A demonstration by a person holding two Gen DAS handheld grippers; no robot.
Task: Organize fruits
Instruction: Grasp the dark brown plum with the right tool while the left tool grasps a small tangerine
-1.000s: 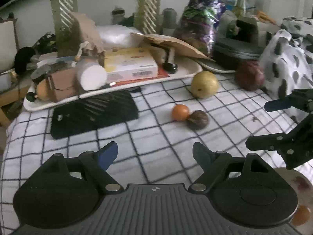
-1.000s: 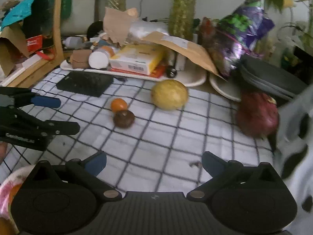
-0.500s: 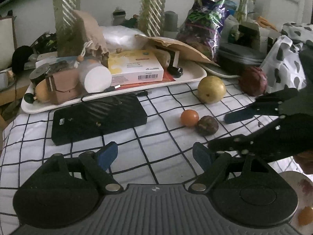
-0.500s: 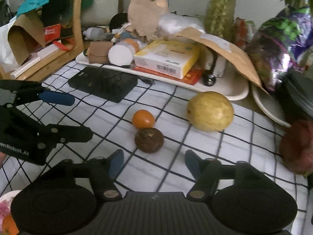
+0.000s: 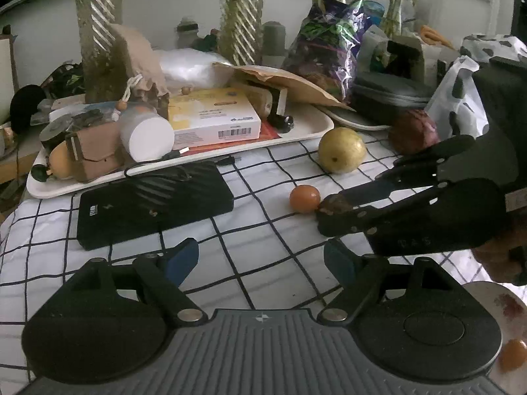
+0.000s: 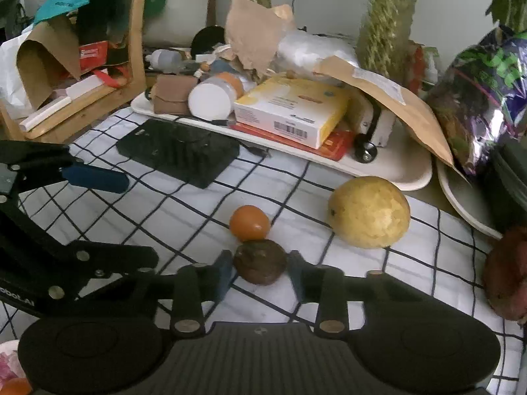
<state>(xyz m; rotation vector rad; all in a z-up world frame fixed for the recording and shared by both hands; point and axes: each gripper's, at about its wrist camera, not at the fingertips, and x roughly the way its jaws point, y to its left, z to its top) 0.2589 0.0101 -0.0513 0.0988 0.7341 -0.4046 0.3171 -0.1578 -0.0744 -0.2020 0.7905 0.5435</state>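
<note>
Two blue-padded fingers of the right hand-held gripper [image 6: 260, 271] stand on either side of the small brown fruit [image 6: 261, 261], spread just wider than it and, as far as the right wrist view shows, not yet pressing on it. That fruit sits on the checked tabletop [image 6: 184, 217], touching or all but touching the small orange fruit [image 6: 249, 223] just behind it, with the large yellow fruit [image 6: 369, 212] well off to the right and a dark red fruit [image 6: 507, 283] at the frame's edge. The left hand-held gripper [image 5: 260, 260] hovers spread and empty above the cloth, near a black box [image 5: 154, 202]. The step in hand looks like closing on the brown fruit, and doing it well means keeping the fruit centred between the pads so that both meet it at its widest part; a round thing pinched off-centre will likely squirt forward into the orange one. Close gently (the skin looks wrinkled and may be soft), then lift straight up before moving sideways. A plate rim [image 5: 494, 291] with another orange piece on it shows at the lower right of the left view, probably the destination.
</note>
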